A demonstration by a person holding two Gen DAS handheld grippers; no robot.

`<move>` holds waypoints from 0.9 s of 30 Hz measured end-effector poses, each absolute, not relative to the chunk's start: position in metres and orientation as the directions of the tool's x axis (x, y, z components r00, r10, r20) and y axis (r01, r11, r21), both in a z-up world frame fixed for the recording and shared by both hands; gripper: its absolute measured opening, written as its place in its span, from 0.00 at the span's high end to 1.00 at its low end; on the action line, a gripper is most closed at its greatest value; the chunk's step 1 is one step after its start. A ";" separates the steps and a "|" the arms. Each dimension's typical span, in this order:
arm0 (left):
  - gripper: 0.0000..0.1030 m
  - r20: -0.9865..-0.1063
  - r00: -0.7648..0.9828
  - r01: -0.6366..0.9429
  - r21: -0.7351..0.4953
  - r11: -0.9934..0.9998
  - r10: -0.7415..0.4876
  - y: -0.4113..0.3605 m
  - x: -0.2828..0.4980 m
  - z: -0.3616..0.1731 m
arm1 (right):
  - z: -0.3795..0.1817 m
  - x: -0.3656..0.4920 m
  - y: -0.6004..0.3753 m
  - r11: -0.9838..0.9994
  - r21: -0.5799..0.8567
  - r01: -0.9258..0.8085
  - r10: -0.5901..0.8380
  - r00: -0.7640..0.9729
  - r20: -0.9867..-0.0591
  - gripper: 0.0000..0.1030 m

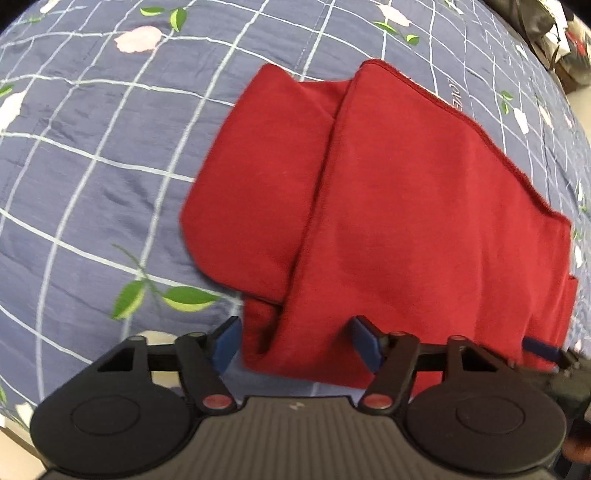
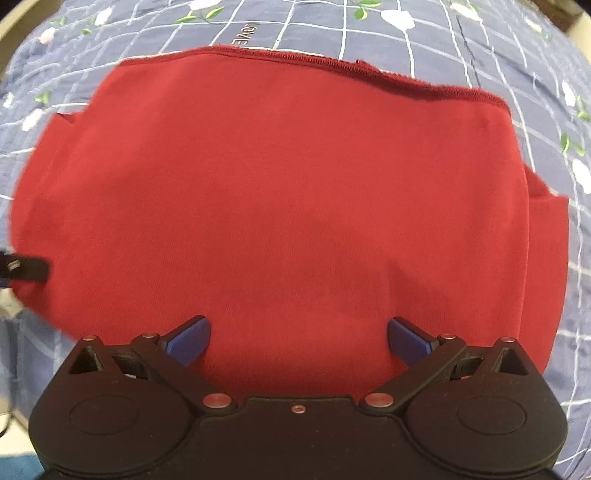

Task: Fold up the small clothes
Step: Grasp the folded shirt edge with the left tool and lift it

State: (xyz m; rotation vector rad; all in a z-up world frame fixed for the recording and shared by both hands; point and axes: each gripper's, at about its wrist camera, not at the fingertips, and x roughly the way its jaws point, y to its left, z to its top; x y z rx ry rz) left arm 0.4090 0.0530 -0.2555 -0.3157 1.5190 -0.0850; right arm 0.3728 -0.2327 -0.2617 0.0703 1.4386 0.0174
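A small red garment [image 1: 406, 206] lies partly folded on a blue checked bedspread, one layer lapped over another with a hemmed edge on its far side. My left gripper [image 1: 299, 341] is open just over the garment's near left corner, blue fingers apart and holding nothing. In the right wrist view the red garment [image 2: 280, 206] fills the middle of the frame. My right gripper [image 2: 299, 339] stands open above its near edge, empty. The right gripper's blue fingertip [image 1: 543, 349] shows at the left view's lower right; the left gripper's fingertip [image 2: 27, 271] pokes in at the right view's left edge.
The bedspread [image 1: 92, 166] has white grid lines, pink flowers and green leaves, and spreads wide to the left of the garment. Dark bags and clutter [image 1: 554, 33] sit beyond the bed's far right corner. The bed's edge and floor [image 2: 14, 443] show at lower left.
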 end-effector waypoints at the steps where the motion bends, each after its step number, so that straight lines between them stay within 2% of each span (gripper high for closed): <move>1: 0.33 -0.966 0.058 -0.150 -0.257 0.955 -0.251 0.051 0.409 -0.256 | -0.259 0.367 -0.238 0.995 0.095 0.041 0.089 0.129 -0.988 0.00; 3: 0.30 -0.970 0.056 -0.177 -0.242 0.954 -0.236 0.047 0.410 -0.257 | -0.255 0.353 -0.249 0.989 0.138 0.058 0.130 0.128 -0.983 0.00; 5: 0.20 -0.974 0.045 -0.232 -0.227 0.946 -0.222 0.048 0.411 -0.263 | -0.252 0.335 -0.258 0.990 0.128 0.066 0.119 0.124 -0.985 0.00; 9: 0.20 -0.970 0.030 -0.373 -0.233 0.898 -0.240 0.054 0.409 -0.272 | -0.251 0.298 -0.277 0.990 0.091 0.104 0.086 0.055 -0.995 0.00; 13: 0.22 -0.975 0.042 -0.395 -0.215 0.893 -0.216 0.054 0.405 -0.269 | -0.252 0.270 -0.301 0.991 0.053 0.121 0.056 -0.016 -0.998 0.00; 16: 0.37 -0.980 0.050 -0.385 -0.198 0.901 -0.194 0.047 0.407 -0.263 | -0.251 0.257 -0.320 0.992 0.017 0.124 0.024 -0.054 -0.998 0.00; 18: 0.56 -0.982 0.056 -0.376 -0.188 0.907 -0.180 0.043 0.403 -0.260 | -0.248 0.249 -0.337 0.989 -0.009 0.147 0.000 -0.058 -0.998 0.00; 21: 0.78 -0.985 0.080 -0.360 -0.172 0.917 -0.153 0.032 0.405 -0.253 | -0.244 0.242 -0.360 0.979 -0.027 0.202 -0.016 -0.055 -0.998 0.00; 24: 0.84 -0.987 0.121 -0.310 -0.137 0.941 -0.104 0.020 0.399 -0.236 | -0.241 0.235 -0.378 0.970 -0.048 0.239 -0.034 -0.062 -0.998 0.00; 27: 0.85 -0.985 0.168 -0.222 -0.085 0.971 -0.047 0.000 0.396 -0.216 | -0.243 0.229 -0.389 0.969 -0.060 0.240 -0.042 -0.078 -0.996 0.00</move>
